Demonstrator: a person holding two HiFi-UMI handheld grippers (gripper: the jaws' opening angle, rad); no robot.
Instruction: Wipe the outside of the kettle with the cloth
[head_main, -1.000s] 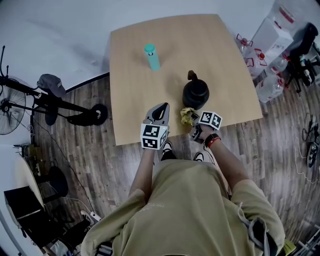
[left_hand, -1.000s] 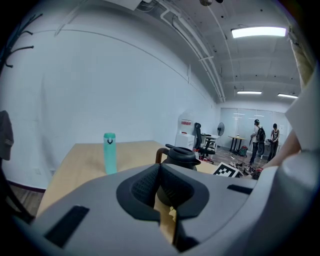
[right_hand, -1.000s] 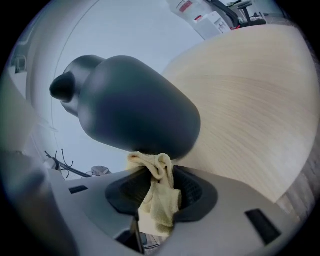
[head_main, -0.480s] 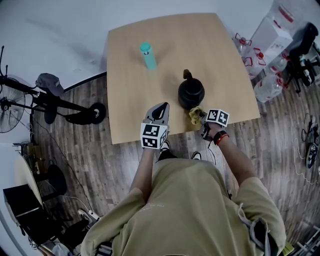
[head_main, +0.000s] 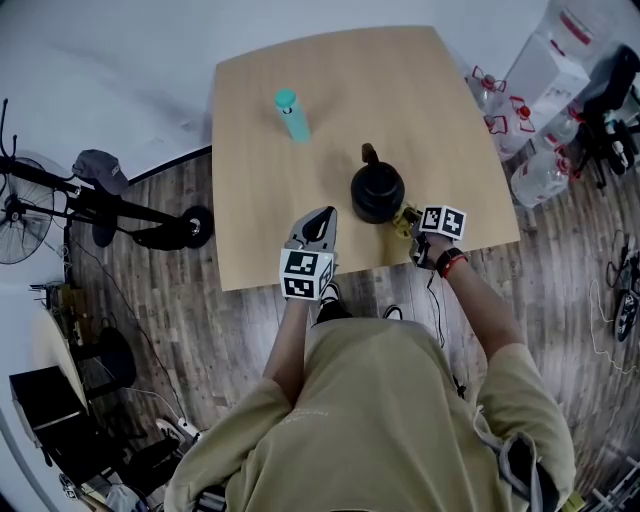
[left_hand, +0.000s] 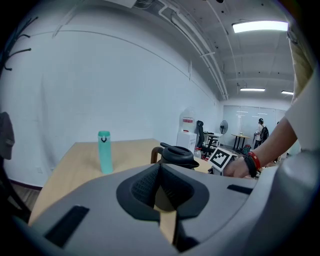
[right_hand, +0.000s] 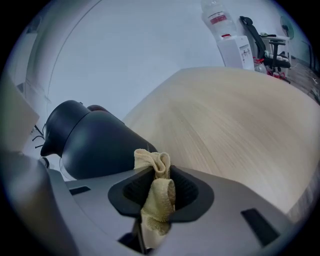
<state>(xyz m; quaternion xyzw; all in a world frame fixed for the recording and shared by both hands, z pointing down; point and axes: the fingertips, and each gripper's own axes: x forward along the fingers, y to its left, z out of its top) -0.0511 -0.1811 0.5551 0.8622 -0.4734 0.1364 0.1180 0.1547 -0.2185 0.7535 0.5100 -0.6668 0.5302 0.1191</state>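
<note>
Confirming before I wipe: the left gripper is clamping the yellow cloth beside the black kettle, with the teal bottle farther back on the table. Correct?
Wrong gripper. The right gripper clamps the yellow cloth beside the black kettle, as the right gripper view shows; the left gripper holds nothing. The teal bottle does stand farther back on the table.

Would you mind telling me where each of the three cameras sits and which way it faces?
Head view: on the person's head, looking steeply down at the table, kettle and teal bottle; torso, arms, left gripper and right gripper show.
Left gripper view: on the left gripper, facing across the table over its closed jaws; the person's right hand shows.
Right gripper view: on the right gripper, close beside the kettle, jaws clamping the cloth.
Shared: all three show the kettle.
</note>
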